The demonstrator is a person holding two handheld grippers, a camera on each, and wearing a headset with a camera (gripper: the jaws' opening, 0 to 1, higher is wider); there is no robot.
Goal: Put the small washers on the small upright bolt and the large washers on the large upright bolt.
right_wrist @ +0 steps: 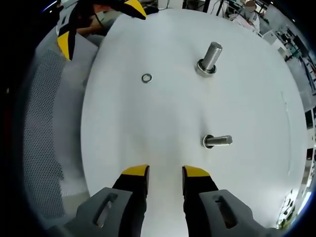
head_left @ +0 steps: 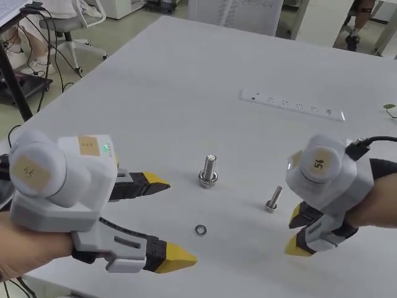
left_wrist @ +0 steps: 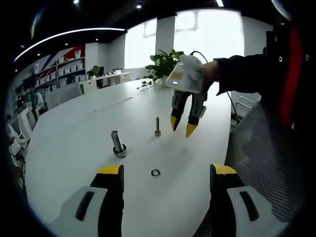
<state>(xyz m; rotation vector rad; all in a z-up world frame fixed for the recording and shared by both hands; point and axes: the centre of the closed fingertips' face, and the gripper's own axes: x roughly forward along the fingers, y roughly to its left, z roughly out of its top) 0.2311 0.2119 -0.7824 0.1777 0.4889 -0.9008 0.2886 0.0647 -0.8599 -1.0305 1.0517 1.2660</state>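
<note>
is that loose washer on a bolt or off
Off: the washer lies flat on the bare table, apart from the large bolt and the small bolt.

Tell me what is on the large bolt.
At least one washer lies around the foot of the large bolt; the count is unclear, and anything under it is covered.

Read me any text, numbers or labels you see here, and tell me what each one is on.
"15", unsure: round sticker on right gripper.
Tan stickers on left gripper: too blurred to read.
Sheet at the far end: too blurred.
</note>
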